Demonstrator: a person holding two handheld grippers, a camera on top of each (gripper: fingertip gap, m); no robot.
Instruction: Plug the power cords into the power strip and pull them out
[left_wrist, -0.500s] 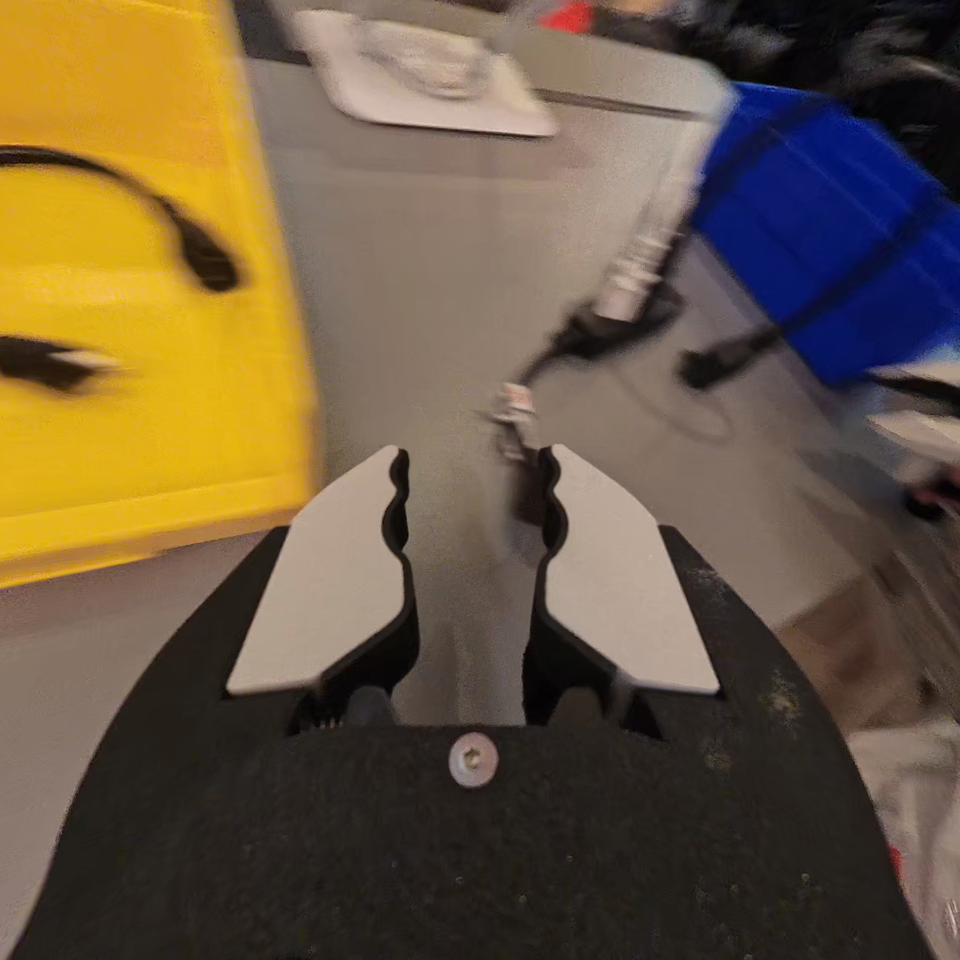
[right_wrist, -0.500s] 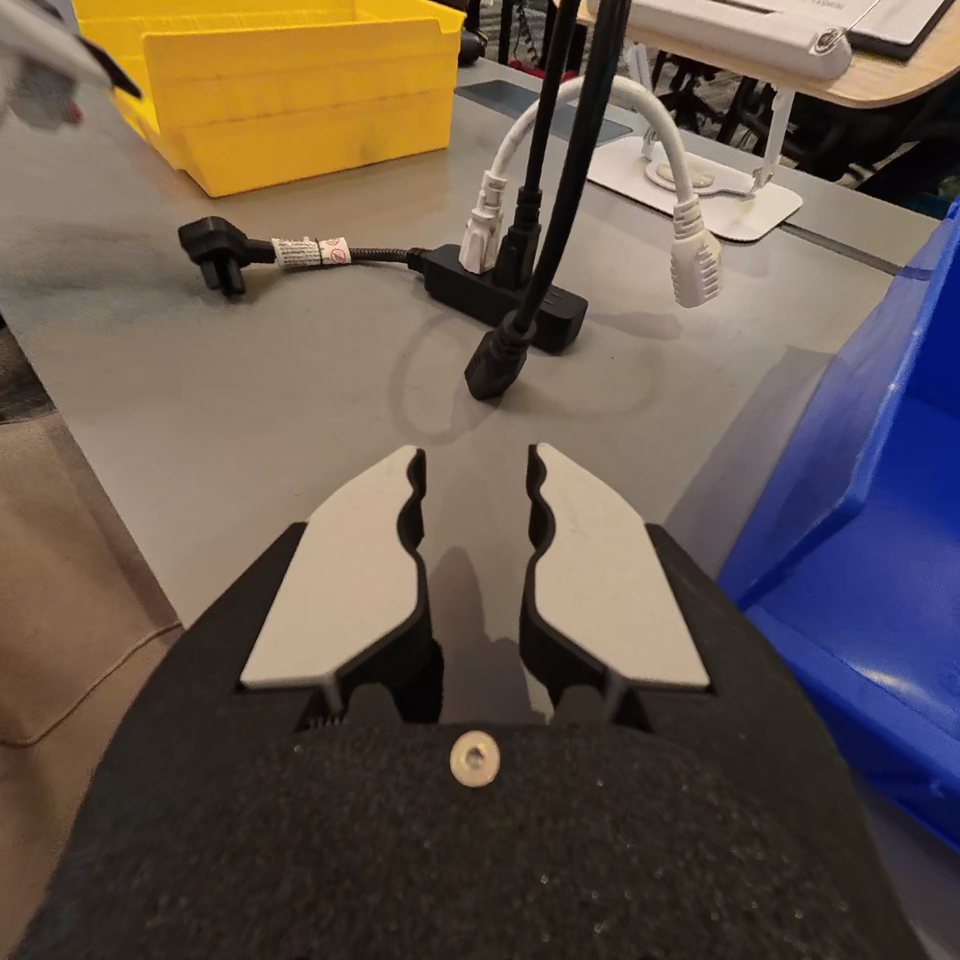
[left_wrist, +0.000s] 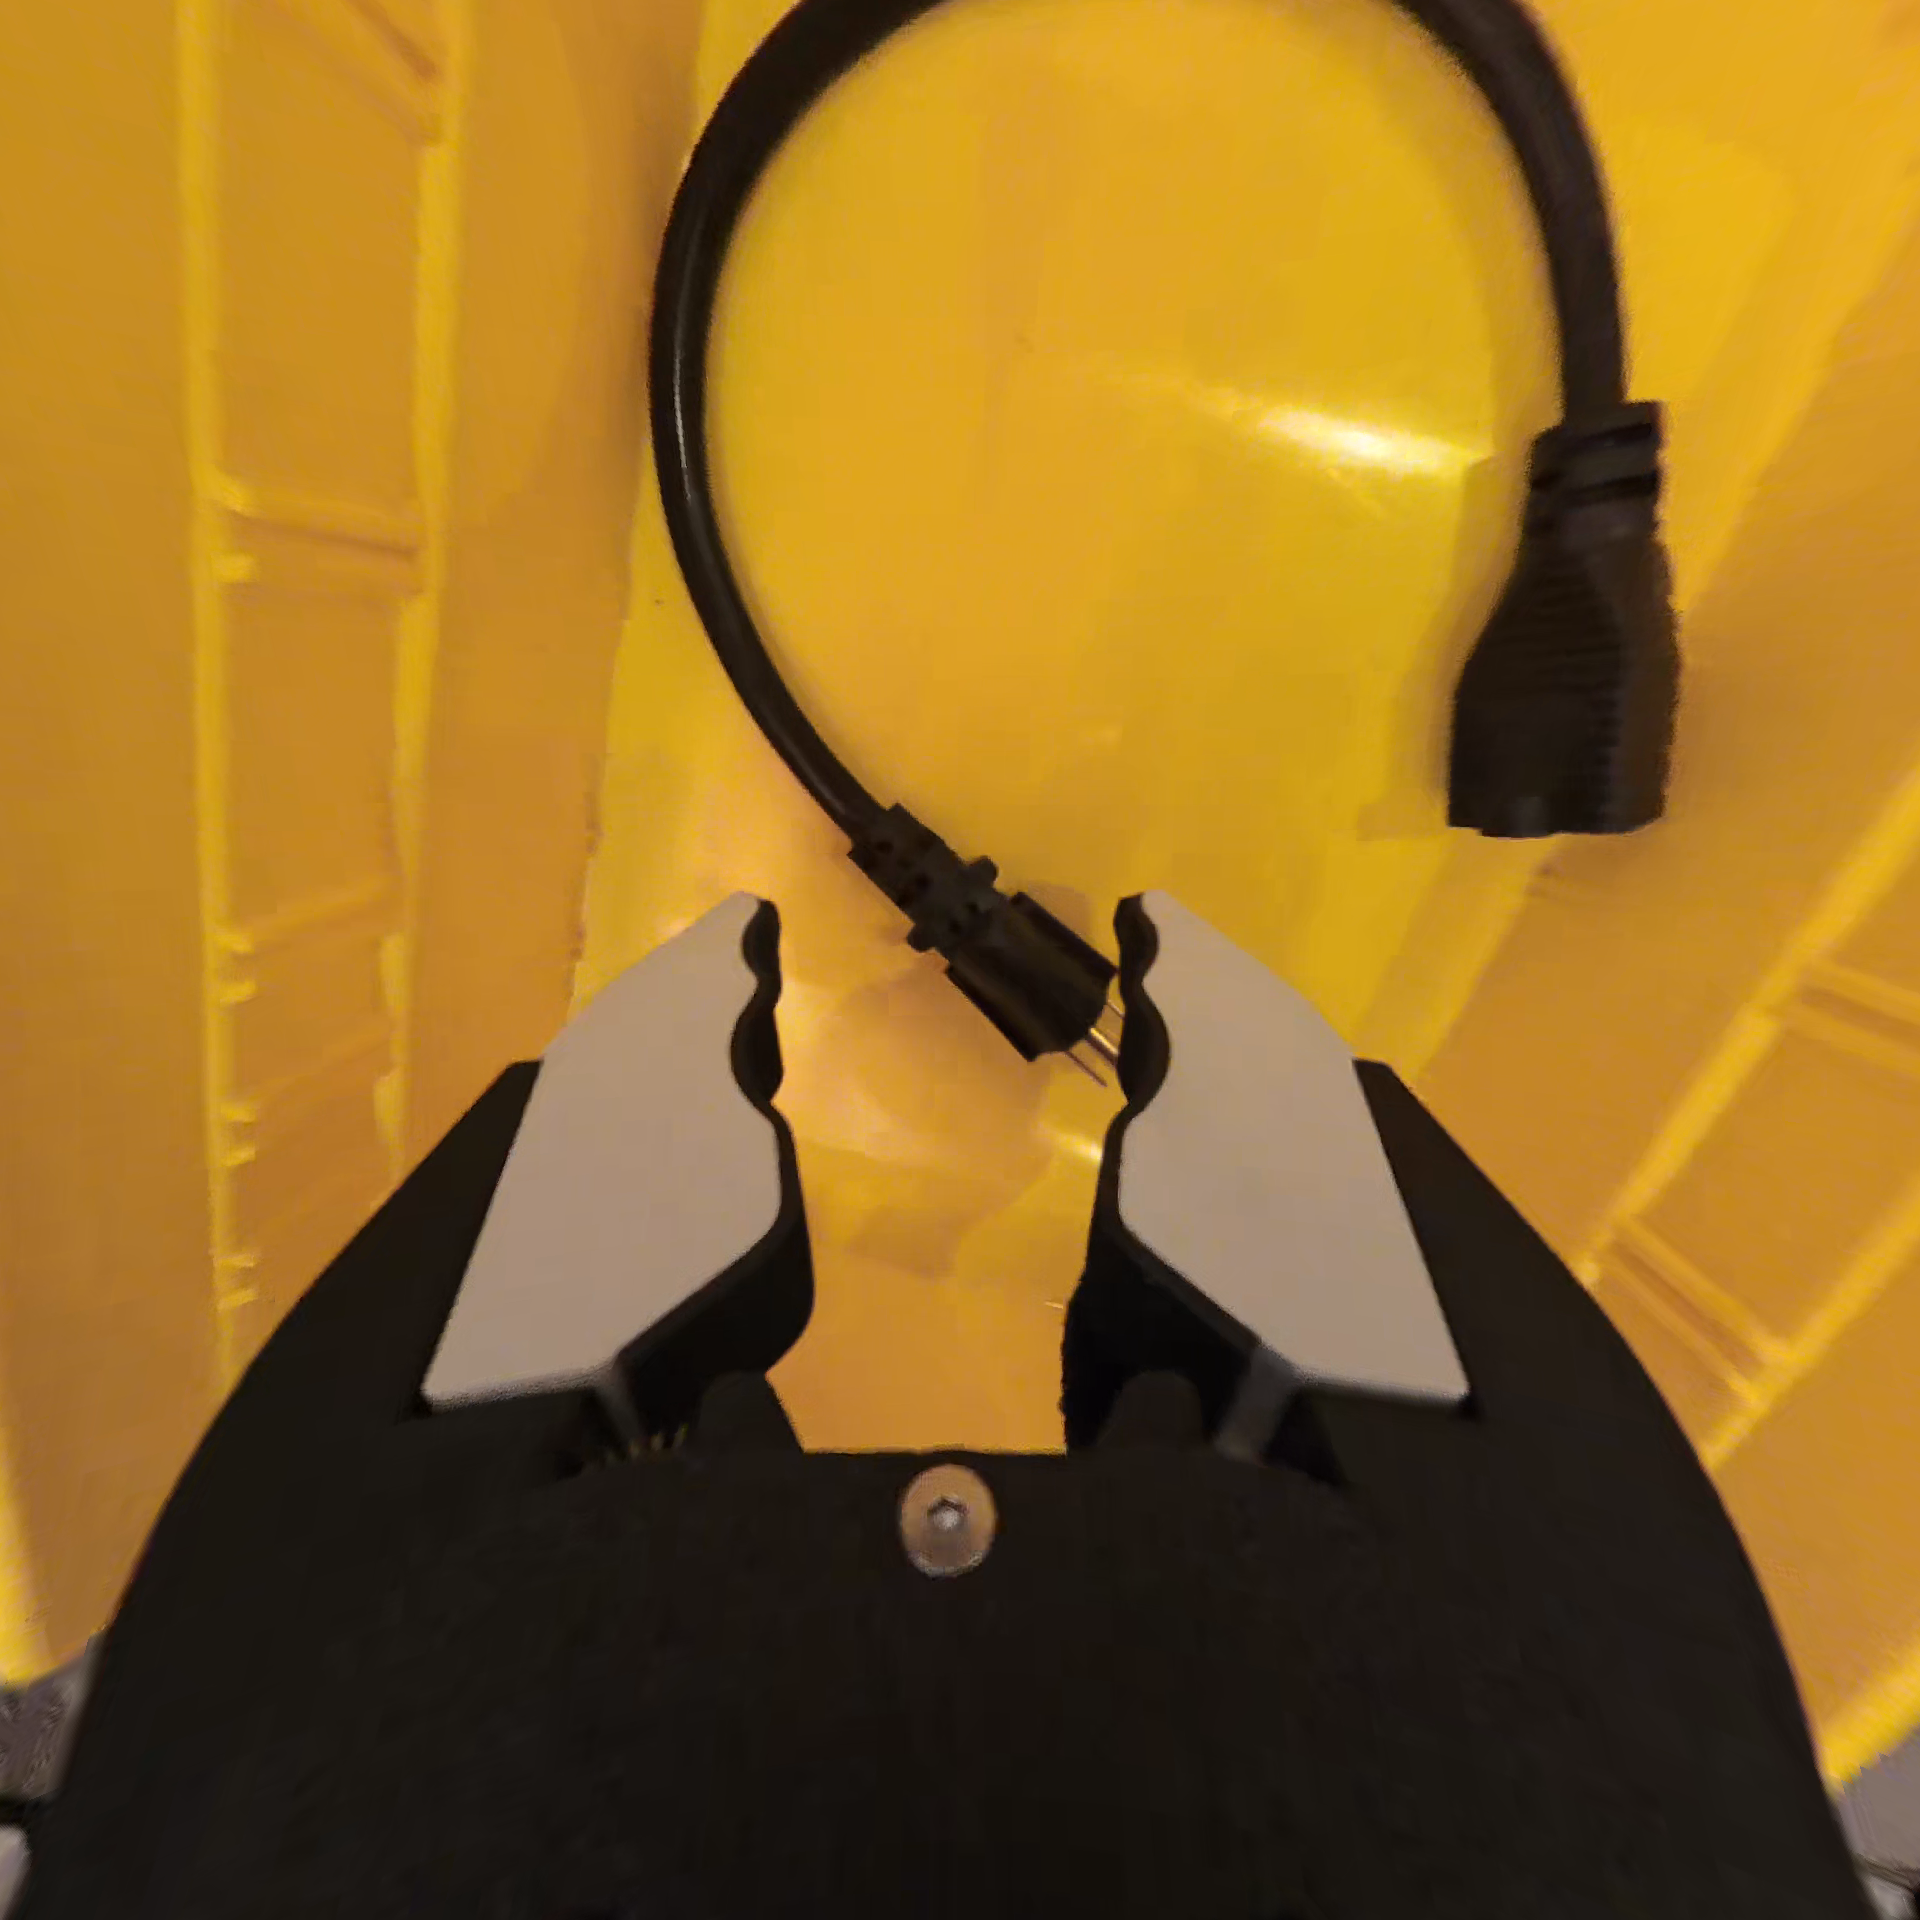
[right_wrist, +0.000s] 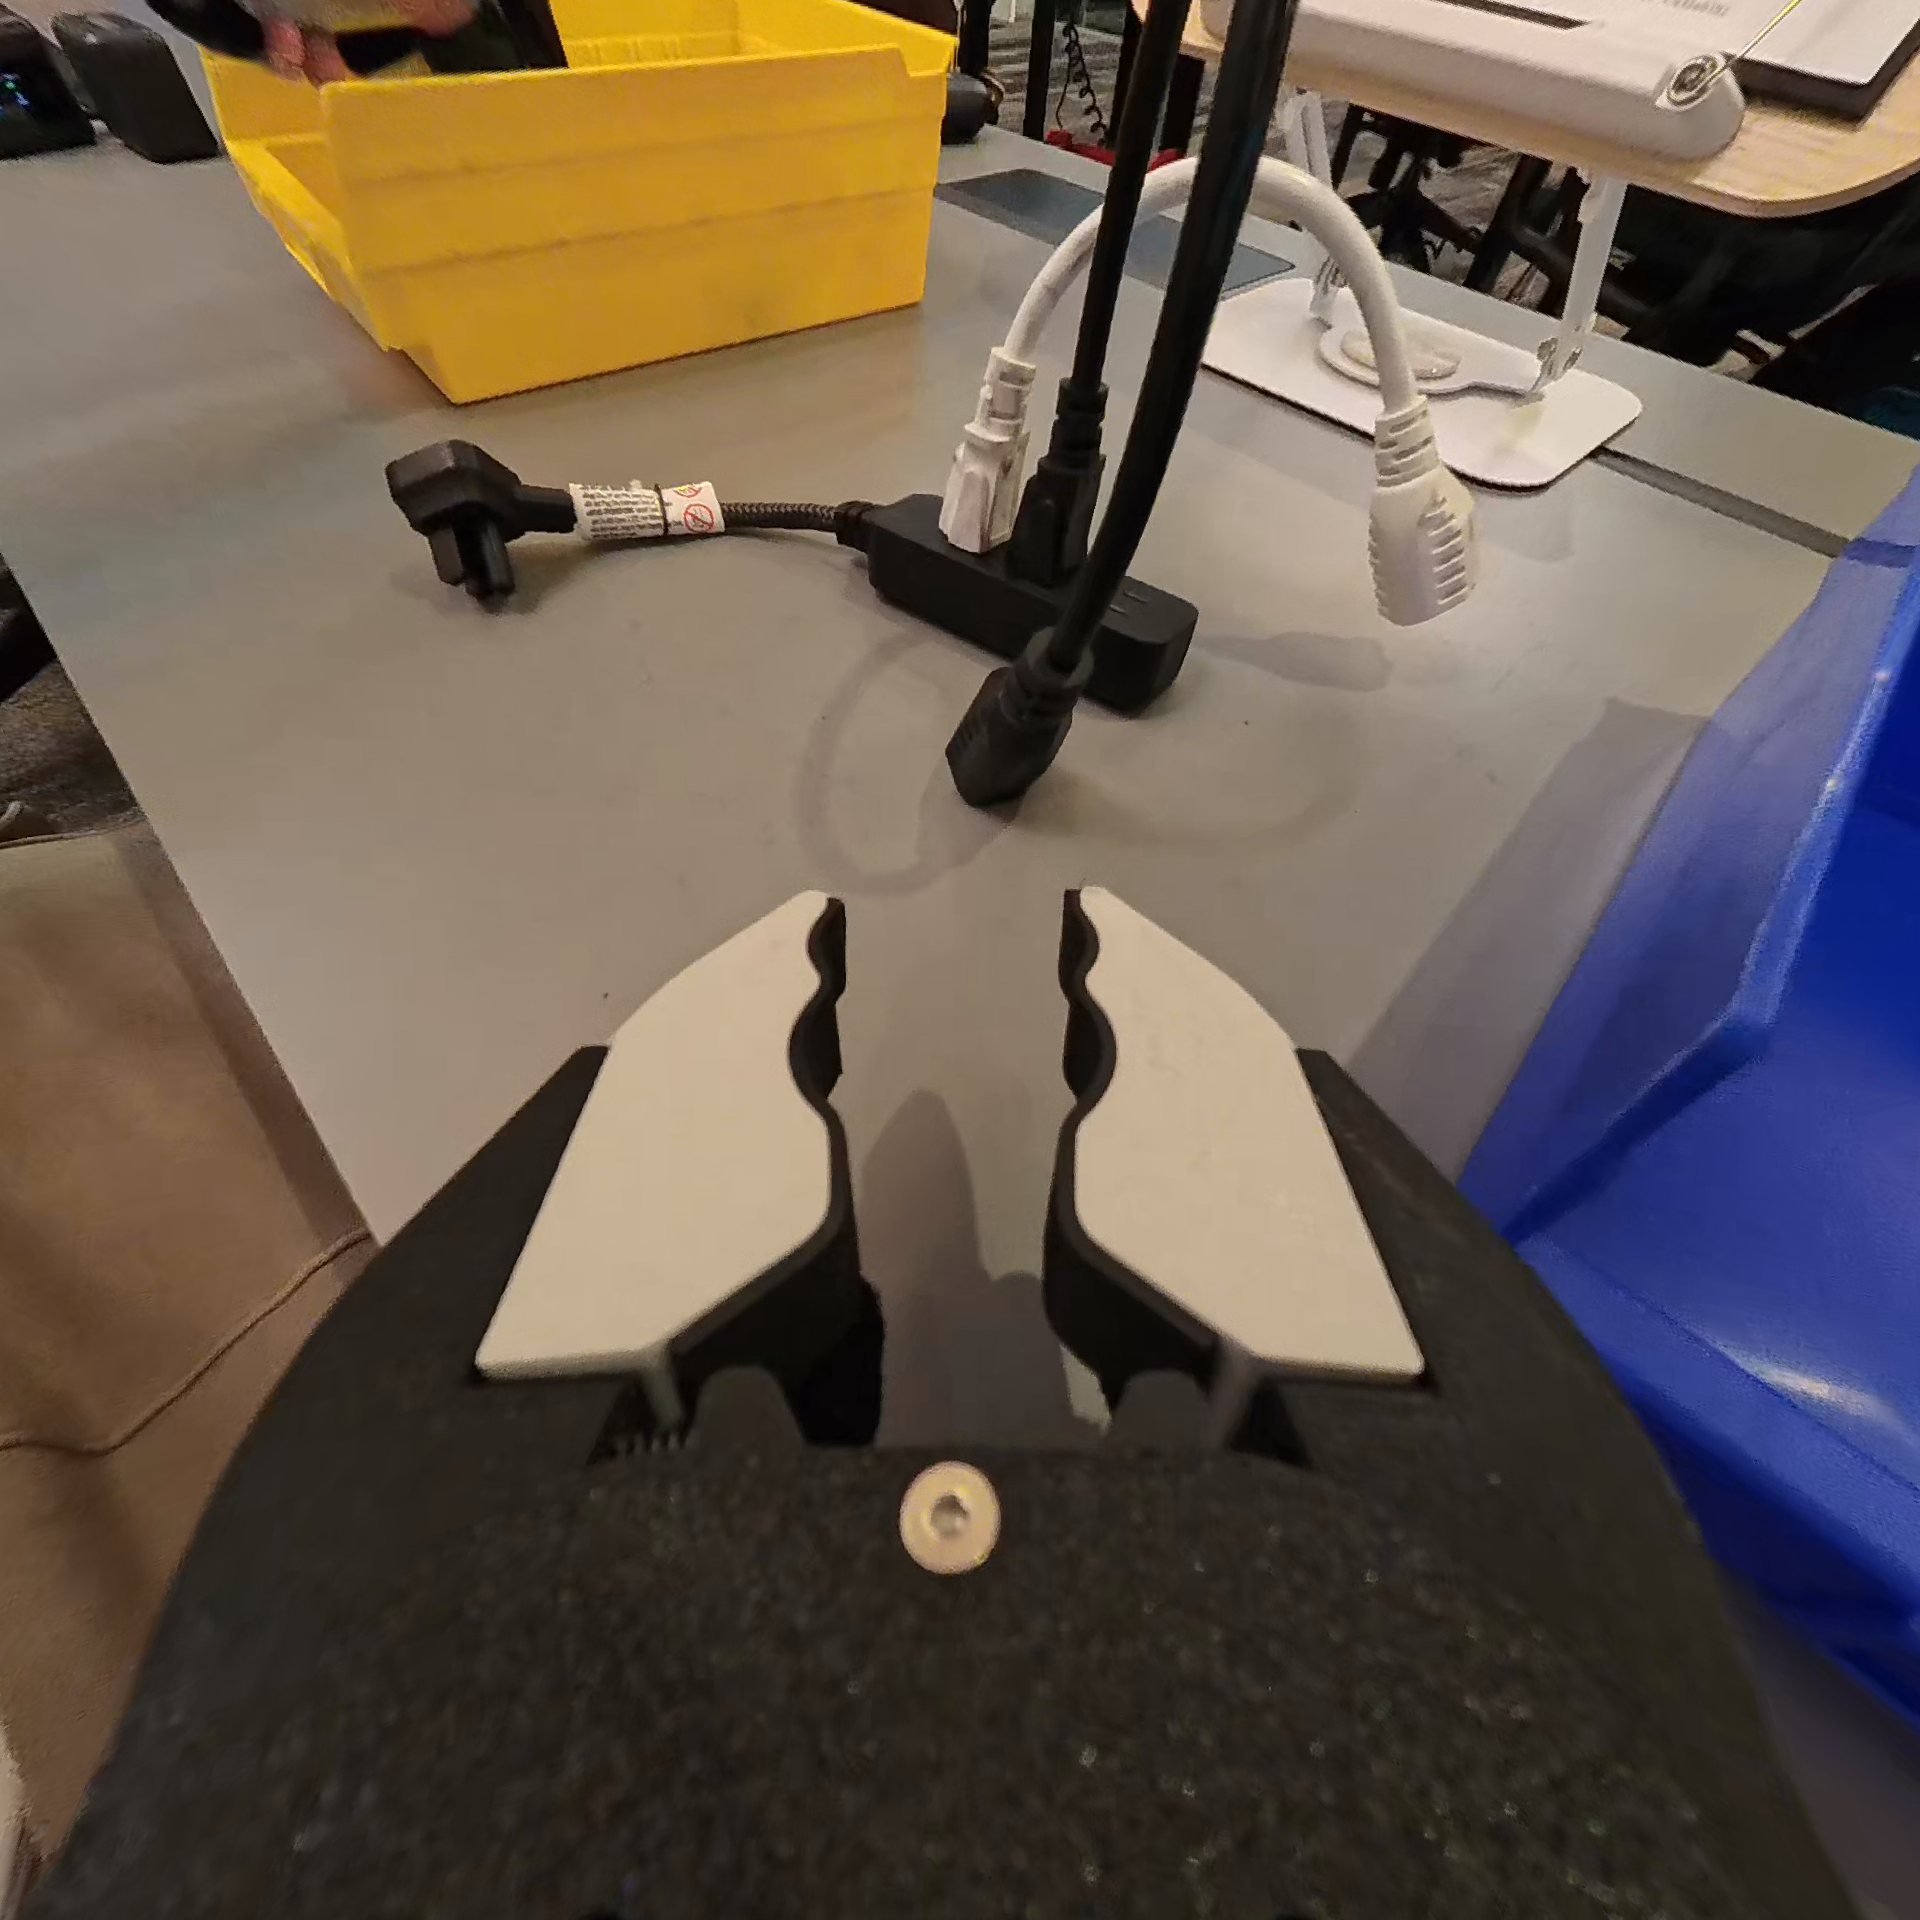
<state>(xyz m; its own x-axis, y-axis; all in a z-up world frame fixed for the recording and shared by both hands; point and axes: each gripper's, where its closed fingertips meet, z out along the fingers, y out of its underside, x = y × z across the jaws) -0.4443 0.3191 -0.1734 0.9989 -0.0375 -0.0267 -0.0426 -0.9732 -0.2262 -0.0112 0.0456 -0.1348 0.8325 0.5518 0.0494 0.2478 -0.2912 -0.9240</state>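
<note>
Since the earlier frame the left gripper (left_wrist: 943, 987) has swung off the grey table and now looks down into the yellow plastic bin (left_wrist: 312, 727); the right gripper has barely shifted.

Left wrist view: jaws stand apart, nothing clamped. A short black power cord (left_wrist: 707, 520) lies looped on the bin floor. Its pronged plug (left_wrist: 1023, 982) sits between the fingertips, prongs just beside the right finger; contact cannot be judged. Its black socket end (left_wrist: 1564, 665) lies well to the right, near the bin wall.

Right wrist view: right gripper (right_wrist: 951, 940) hovers over the grey table (right_wrist: 416, 779), jaws apart and empty. Ahead lies the black power strip (right_wrist: 1112, 623), with its braided lead ending in an angled black plug (right_wrist: 457, 509) on the table to the left. A short white cord (right_wrist: 1195, 208) and a second black cord (right_wrist: 1132, 156) are both plugged into the strip. White cord's socket end (right_wrist: 1418, 520) hangs free to the right; black cord's socket end (right_wrist: 1013, 727) dangles in front of the strip. Yellow bin at far left, a hand at its rim, blurred. Blue plastic bin (right_wrist: 1766, 1039) at right edge.
</note>
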